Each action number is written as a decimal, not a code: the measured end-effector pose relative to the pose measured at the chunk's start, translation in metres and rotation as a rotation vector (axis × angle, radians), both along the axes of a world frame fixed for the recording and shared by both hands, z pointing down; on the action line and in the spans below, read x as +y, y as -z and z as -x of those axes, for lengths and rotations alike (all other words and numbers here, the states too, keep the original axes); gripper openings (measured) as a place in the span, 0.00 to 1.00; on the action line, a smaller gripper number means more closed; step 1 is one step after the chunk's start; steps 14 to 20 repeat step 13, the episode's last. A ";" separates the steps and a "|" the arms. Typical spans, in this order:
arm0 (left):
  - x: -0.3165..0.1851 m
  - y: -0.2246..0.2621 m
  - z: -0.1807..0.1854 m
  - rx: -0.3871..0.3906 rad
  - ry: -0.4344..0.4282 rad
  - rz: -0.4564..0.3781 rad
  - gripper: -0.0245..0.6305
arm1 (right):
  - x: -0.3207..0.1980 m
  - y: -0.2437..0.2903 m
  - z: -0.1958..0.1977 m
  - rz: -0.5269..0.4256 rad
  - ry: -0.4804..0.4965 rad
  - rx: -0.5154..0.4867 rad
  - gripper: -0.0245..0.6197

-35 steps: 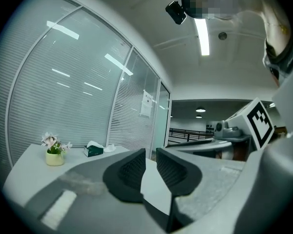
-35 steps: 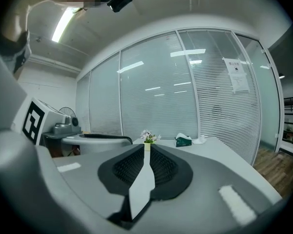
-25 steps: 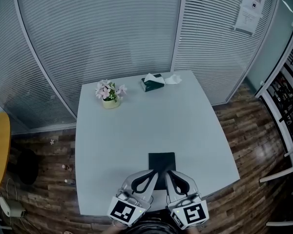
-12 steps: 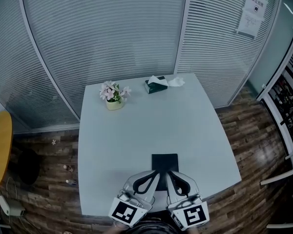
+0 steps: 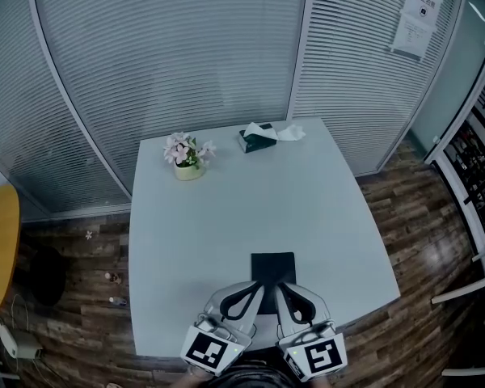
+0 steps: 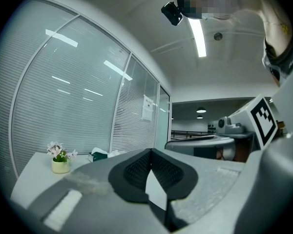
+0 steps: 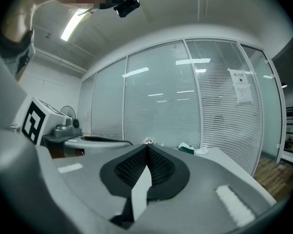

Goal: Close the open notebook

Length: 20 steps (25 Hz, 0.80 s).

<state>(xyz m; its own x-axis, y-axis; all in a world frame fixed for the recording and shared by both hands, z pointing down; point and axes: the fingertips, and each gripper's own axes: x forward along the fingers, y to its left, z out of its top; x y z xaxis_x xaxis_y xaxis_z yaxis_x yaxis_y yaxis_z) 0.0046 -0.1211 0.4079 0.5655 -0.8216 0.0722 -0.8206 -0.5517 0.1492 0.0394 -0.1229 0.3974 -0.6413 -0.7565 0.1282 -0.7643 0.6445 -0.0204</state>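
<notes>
Head view: the white table (image 5: 226, 208) spreads ahead, the dark notebook (image 5: 272, 265) flat just past my jaw tips — one plain face showing. Left gripper (image 5: 255, 287) and right gripper (image 5: 280, 287) are both pinched together, empty; I'd slide low under a cover edge.
</notes>
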 end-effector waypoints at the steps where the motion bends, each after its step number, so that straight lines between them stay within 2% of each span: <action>1: 0.000 -0.001 -0.001 -0.002 -0.002 0.002 0.04 | 0.000 -0.001 -0.001 0.003 -0.003 -0.004 0.04; 20: 0.000 -0.008 -0.008 -0.013 -0.020 0.020 0.04 | -0.001 -0.009 -0.002 0.021 -0.008 0.012 0.04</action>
